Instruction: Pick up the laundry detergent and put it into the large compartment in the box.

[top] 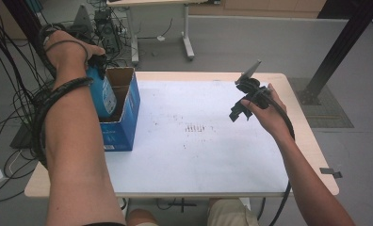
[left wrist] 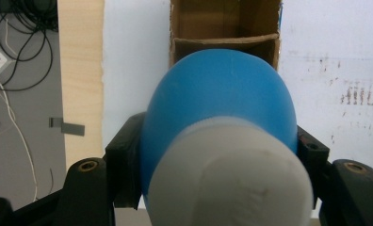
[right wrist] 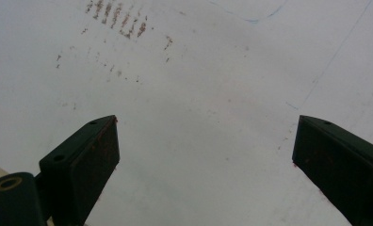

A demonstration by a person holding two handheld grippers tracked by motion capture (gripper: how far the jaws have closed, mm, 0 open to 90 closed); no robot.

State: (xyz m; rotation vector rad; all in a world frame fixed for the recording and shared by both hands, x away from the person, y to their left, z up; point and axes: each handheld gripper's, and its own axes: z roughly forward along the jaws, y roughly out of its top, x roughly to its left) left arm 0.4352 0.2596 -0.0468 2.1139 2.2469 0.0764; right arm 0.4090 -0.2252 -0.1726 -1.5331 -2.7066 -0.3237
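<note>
The left tongs (left wrist: 217, 155) are clamped on a round blue plastic bottle with a white cap (left wrist: 217, 117), held just above an open blue cardboard box (top: 123, 110) at the left edge of the white-topped desk (top: 198, 150). Farther right, the right tongs (right wrist: 206, 150) hover apart over bare desk.
</note>
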